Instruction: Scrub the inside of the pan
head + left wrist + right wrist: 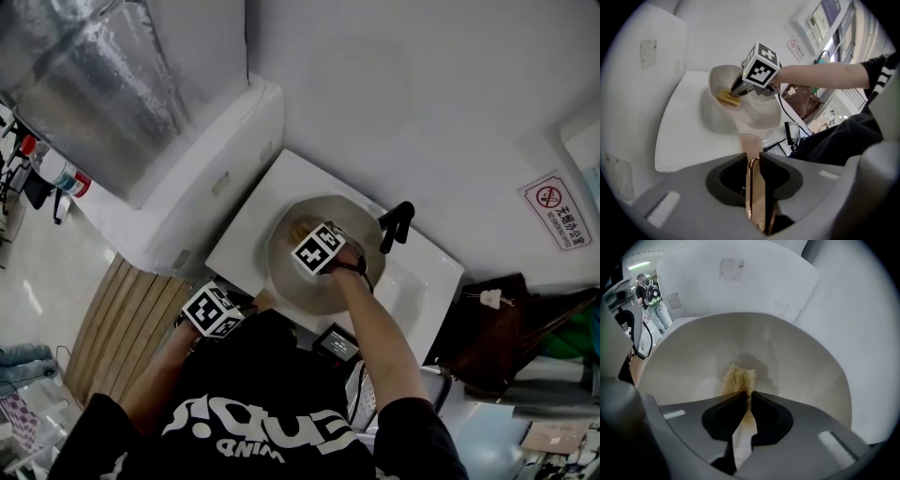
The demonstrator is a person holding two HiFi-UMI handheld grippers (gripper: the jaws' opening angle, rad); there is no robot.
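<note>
The left tongs (752,161) are clamped on the flat copper-coloured handle (757,192) of the pale round pan (757,115), steadying it on the white desk (679,136) just ahead of them. The right tongs (749,395) pinch a yellow scrubbing sponge (738,378), its tip against the pan's inner wall. Scrubbing looks under way. Next, I'd say, the sponge needs sweeping firmly across the wall beyond those tongs.

A no-smoking sign (553,208) hangs on the wall (422,94); white lettering on the black shirt (262,427) is unreadable.
</note>
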